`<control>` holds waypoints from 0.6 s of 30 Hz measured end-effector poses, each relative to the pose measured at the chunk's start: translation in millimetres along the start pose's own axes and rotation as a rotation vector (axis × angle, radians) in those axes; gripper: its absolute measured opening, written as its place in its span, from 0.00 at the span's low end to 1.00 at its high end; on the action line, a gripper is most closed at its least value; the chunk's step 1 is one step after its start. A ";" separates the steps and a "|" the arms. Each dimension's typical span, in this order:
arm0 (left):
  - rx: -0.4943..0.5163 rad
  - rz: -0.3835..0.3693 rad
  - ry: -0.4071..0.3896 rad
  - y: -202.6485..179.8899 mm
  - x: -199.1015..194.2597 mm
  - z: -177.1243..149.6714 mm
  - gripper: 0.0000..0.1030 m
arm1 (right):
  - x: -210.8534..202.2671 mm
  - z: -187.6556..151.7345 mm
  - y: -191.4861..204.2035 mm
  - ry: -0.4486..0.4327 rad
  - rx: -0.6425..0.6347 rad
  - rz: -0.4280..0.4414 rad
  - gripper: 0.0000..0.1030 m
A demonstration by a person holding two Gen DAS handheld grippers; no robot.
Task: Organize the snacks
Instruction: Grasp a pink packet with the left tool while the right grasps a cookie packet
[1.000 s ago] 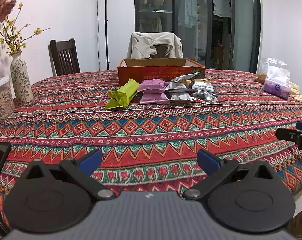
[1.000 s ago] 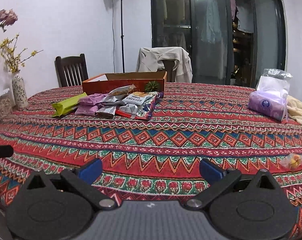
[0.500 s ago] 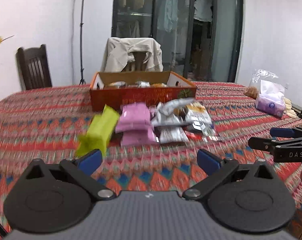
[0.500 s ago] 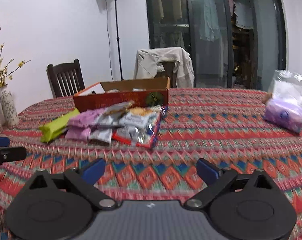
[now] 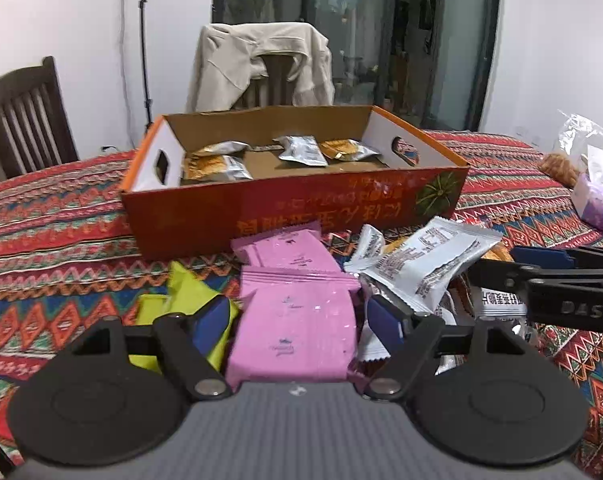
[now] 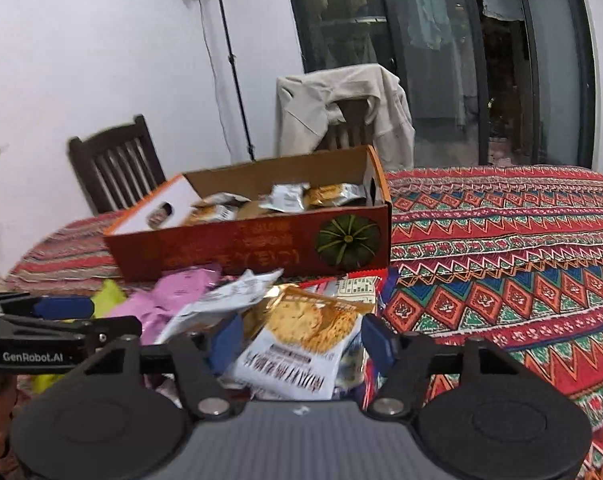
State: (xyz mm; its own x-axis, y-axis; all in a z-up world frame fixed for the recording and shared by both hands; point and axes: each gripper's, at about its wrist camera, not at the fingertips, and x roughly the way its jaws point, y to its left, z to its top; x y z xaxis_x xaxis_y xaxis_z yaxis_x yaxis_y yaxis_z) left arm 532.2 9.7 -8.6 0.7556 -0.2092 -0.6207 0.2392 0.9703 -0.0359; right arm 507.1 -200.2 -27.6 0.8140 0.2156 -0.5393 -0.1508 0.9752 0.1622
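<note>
Both grippers have swept in from the near edge of the counter (image 5: pixel 61 208) and now sit right over the snack heap, which a second ago lay well ahead of them. The left gripper (image 5: pixel 297 320) has its fingers spread wide on either side of the pink packet (image 5: pixel 297 320), the left fingertip over the green packet (image 5: pixel 181 292), nothing pinched yet. The right gripper (image 6: pixel 301 338) is just as wide, straddling the orange-and-white packet (image 6: pixel 305 344) on the right side of the pile. A white packet (image 5: pixel 421 260) lies tilted between the two. The loose snacks sit touching one another just in front of the box (image 5: pixel 293 212), which already holds a few silver and gold packets (image 5: pixel 301 150) on its floor. I'd say the approach is over and the picking is about to start: each hand has chosen its own packet, and the box is near enough for a short lift over the front wall. The crinkly wrappers overlap, so closing on one may drag a neighbour along.
</note>
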 end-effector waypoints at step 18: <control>-0.017 0.010 -0.016 -8.8 -4.5 -5.1 0.61 | -1.8 -5.0 1.4 -0.073 -0.085 -0.039 0.45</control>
State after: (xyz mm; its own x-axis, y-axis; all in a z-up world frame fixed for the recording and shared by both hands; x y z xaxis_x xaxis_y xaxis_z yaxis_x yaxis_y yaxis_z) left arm 523.6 2.7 -9.4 0.7674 -0.2013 -0.6087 0.2210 0.9743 -0.0436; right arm 502.6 -198.9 -30.6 0.8586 0.1760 -0.4816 -0.1628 0.9842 0.0695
